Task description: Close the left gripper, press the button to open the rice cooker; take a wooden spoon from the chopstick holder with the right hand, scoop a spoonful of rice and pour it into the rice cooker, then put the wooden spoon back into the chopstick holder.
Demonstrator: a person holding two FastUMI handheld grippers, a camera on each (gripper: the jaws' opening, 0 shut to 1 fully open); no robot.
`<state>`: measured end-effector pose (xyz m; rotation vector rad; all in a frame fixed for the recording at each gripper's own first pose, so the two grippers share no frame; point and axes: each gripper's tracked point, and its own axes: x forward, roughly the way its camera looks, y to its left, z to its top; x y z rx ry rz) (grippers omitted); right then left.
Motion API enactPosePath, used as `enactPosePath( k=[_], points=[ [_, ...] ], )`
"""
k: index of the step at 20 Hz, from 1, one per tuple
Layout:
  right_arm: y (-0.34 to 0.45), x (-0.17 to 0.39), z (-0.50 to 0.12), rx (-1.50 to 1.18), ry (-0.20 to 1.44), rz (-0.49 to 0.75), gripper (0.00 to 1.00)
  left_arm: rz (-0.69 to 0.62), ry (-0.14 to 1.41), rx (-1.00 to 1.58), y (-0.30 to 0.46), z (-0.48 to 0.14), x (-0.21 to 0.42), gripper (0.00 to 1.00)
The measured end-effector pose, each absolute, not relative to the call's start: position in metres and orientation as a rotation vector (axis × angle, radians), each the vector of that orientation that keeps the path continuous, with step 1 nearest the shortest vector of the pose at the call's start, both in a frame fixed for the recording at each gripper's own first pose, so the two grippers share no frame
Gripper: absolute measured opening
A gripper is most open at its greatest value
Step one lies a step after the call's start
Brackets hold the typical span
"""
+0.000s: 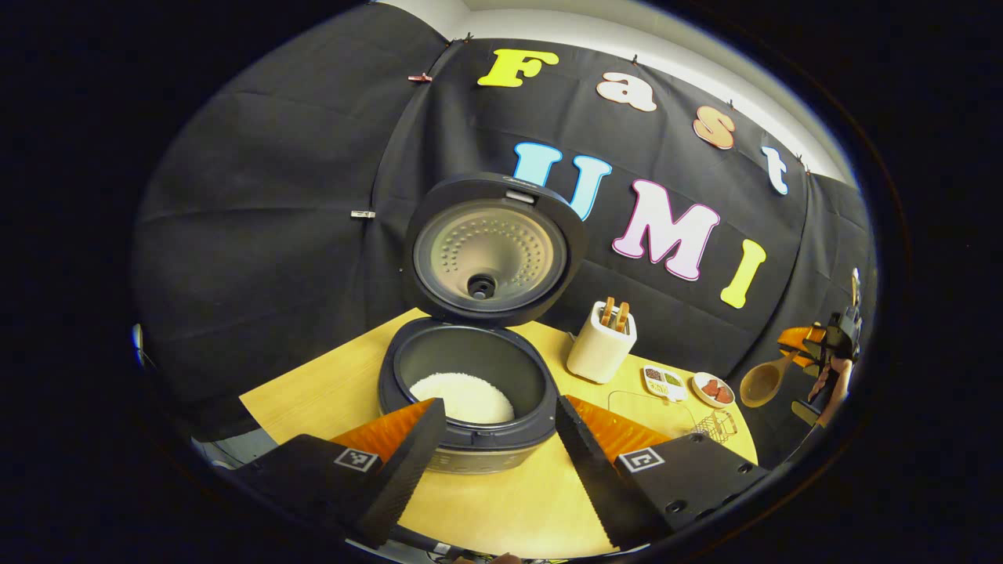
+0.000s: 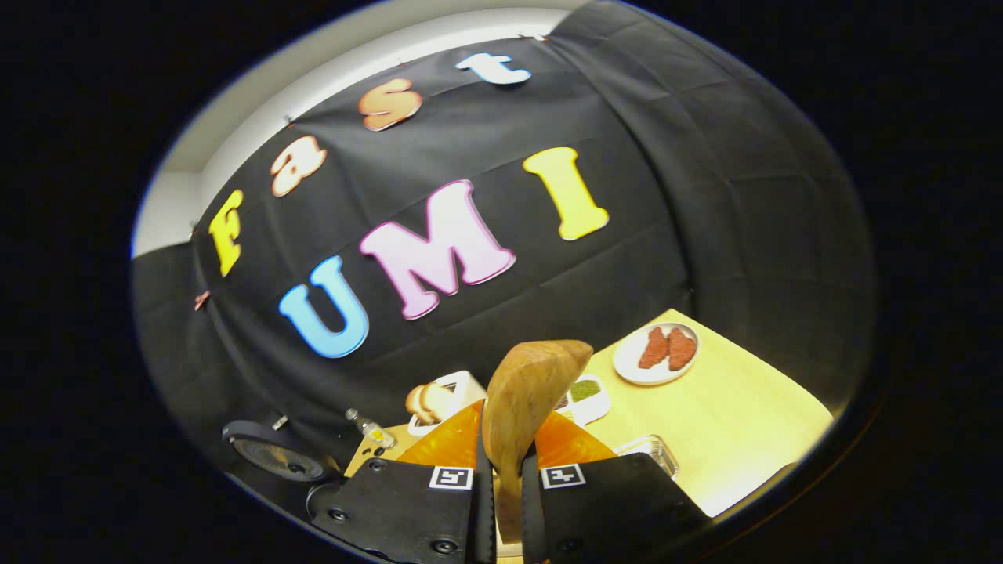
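Note:
The dark rice cooker [image 1: 470,439] stands open on the wooden table, lid [image 1: 490,251] tilted up at the back, with white rice [image 1: 464,395] in its pot. My left gripper [image 1: 494,462] is open just in front of it, one finger on each side of the cooker's front rim. A white chopstick holder [image 1: 602,343] with wooden handles stands to the cooker's right. At the far right, my right gripper [image 1: 823,352] holds the wooden spoon [image 1: 764,381] in the air. In the right gripper view, the right gripper [image 2: 509,450] is shut on the spoon [image 2: 529,392], its bowl pointing up.
A small seasoning tray [image 1: 664,381], a plate of red pieces [image 1: 713,389] and a clear container [image 1: 650,407] lie right of the holder. The right gripper view has the plate [image 2: 657,352], the holder [image 2: 447,395] and the cooker's lid [image 2: 274,454] low left.

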<state>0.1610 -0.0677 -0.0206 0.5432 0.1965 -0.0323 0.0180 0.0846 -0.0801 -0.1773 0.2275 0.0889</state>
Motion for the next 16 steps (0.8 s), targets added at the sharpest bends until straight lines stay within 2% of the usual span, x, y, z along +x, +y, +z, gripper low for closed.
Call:
enactPosePath(
  k=[4, 8, 16],
  points=[
    [-0.125, 0.175, -0.058, 0.607, 0.235, -0.123, 0.17, 0.126, 0.240, -0.132, 0.062, -0.078, 0.015, 0.96],
    [-0.155, 0.195, -0.102, 0.611, 0.291, -0.163, 0.17, 0.185, 0.245, -0.165, 0.046, -0.075, 0.013, 0.95],
    [-0.153, 0.230, -0.175, 0.569, 0.391, -0.188, 0.17, 0.304, 0.202, -0.160, 0.040, -0.054, 0.010, 0.95]
  ],
)
